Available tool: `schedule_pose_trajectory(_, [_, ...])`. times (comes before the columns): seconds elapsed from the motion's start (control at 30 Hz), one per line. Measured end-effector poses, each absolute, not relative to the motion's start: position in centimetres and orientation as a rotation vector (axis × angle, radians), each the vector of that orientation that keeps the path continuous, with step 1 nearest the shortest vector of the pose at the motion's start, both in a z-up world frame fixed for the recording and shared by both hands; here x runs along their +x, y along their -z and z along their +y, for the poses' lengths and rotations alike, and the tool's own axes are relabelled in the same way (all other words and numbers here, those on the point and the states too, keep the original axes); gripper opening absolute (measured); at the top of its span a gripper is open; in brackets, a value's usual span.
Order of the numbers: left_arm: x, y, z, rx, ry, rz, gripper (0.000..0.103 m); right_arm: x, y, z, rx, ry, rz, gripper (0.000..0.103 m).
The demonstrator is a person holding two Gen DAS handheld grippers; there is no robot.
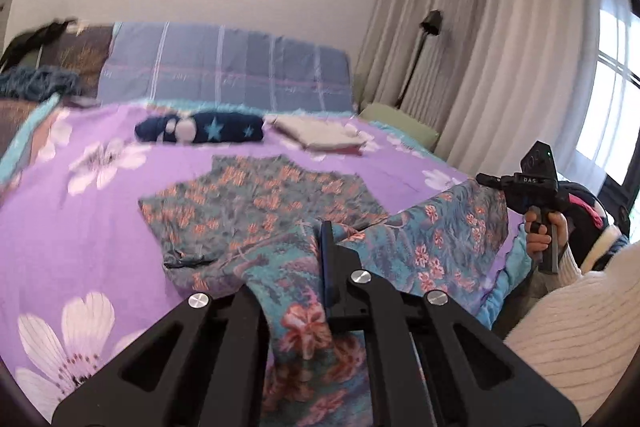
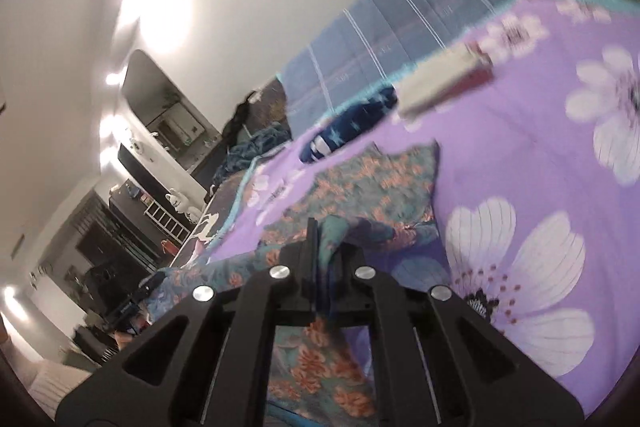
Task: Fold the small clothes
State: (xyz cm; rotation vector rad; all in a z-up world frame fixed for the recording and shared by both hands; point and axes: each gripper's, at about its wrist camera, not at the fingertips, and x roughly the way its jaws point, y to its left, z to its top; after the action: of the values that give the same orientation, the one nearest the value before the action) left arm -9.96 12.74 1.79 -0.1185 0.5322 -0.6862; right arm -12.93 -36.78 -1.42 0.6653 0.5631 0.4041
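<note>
A small teal garment with orange flowers (image 1: 256,203) lies half spread on the purple floral bedspread (image 1: 80,211). My left gripper (image 1: 320,247) is shut on the garment's near edge and lifts it off the bed. My right gripper (image 2: 320,239) is shut on another part of the same garment (image 2: 360,187). The right gripper also shows in the left wrist view (image 1: 486,179), holding the lifted right corner. The cloth hangs between the two grippers and drapes under the left one.
A dark blue rolled item with stars (image 1: 200,131) and a folded white-and-pink stack (image 1: 320,135) lie farther back on the bed. Plaid pillows (image 1: 224,67) line the headboard. Curtains (image 1: 500,47) and a window are at right; a dresser (image 2: 160,147) stands beside the bed.
</note>
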Motion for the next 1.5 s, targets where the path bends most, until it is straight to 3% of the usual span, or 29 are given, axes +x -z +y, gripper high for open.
schedule_pose_trajectory(0.37, [2.1,1.2,12.6,-0.16,0.563,0.659,0.004,0.8,4.7,-35.6,0.637,-0.347,0.698,0.005])
schedule_pose_trajectory(0.47, [6.6,3.9,11.7,-0.141,0.505,0.728,0.004,5.1,6.9,-35.5,0.601,-0.269,0.759,0.013])
schedule_pose_trajectory(0.67, [10.8,10.6,12.1,-0.234,0.437,0.913,0.005,7.3,12.2,-35.6,0.634,-0.215,0.907,0.013])
schedule_pose_trajectory(0.77, [10.4,10.4,13.0,-0.257,0.449,0.902,0.018,5.9,12.1,-36.4,0.633,-0.222,0.902,0.015])
schedule_pose_trajectory(0.83, [9.5,9.7,13.6,-0.267,0.436,0.886,0.035,4.9,11.6,-36.6,0.623,-0.23,0.892,0.015])
schedule_pose_trajectory(0.93, [8.2,8.9,13.7,-0.255,0.425,0.866,0.04,3.7,11.0,-36.5,0.601,-0.257,0.88,0.017])
schedule_pose_trajectory(1.03, [6.4,8.7,13.7,-0.249,0.421,0.858,0.042,3.0,10.9,-35.9,0.548,-0.255,0.888,0.027])
schedule_pose_trajectory(1.13, [4.9,8.9,14.1,-0.246,0.379,0.857,0.042,2.4,11.3,-35.7,0.526,-0.236,0.906,0.035])
schedule_pose_trajectory(1.23, [3.9,8.8,14.9,-0.271,0.363,0.851,0.041,2.0,11.4,-36.1,0.539,-0.231,0.903,0.036])
schedule_pose_trajectory(1.27, [3.6,8.7,15.1,-0.27,0.361,0.852,0.038,1.9,11.3,-36.1,0.54,-0.231,0.898,0.033])
schedule_pose_trajectory(1.3, [3.4,8.6,15.1,-0.262,0.361,0.859,0.03,1.8,11.0,-36.0,0.53,-0.244,0.891,0.018])
schedule_pose_trajectory(1.33, [3.2,8.6,15.2,-0.256,0.36,0.868,0.021,1.7,10.8,-36.0,0.519,-0.243,0.884,0.013])
schedule_pose_trajectory(1.5, [2.2,8.5,15.3,-0.278,0.369,0.885,0.007,0.9,9.0,-35.7,0.514,-0.272,0.828,0.006])
